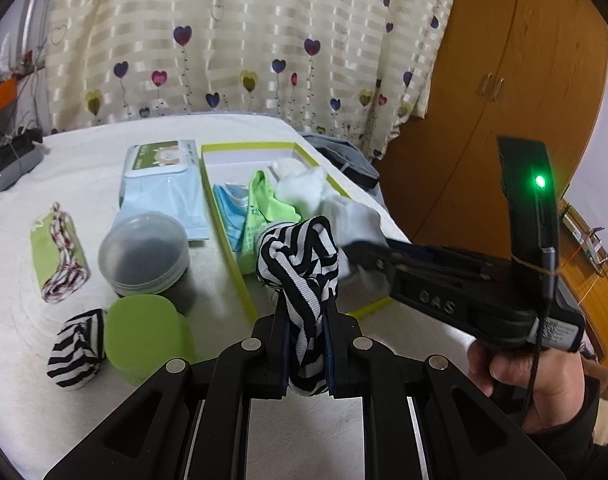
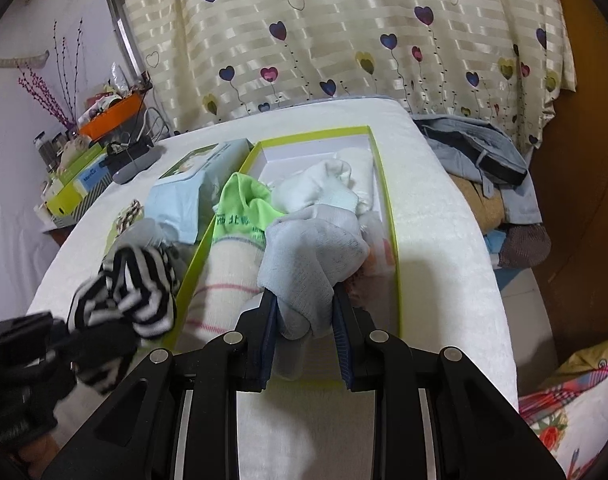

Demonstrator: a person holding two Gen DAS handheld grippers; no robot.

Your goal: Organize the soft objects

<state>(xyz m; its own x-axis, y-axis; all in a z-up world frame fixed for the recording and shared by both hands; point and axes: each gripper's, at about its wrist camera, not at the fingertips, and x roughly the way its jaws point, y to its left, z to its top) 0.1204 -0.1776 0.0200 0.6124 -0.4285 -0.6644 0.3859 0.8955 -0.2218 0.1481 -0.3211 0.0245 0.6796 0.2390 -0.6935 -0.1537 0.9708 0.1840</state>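
Filling green-rimmed box (image 2: 388, 184): assorted socks (image 2: 328, 184)

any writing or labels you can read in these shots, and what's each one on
"DAS": raised letters on the body of the right gripper, left wrist view.
"北": one clear character on the green sock in the box; the rest are blurred.
Tissue pack label: too small.
Blue box on the side shelf: print blurred.

Left gripper (image 2: 115, 320) blurred, edge-cropped.

"DAS" on right tongs (image 1: 354, 254)
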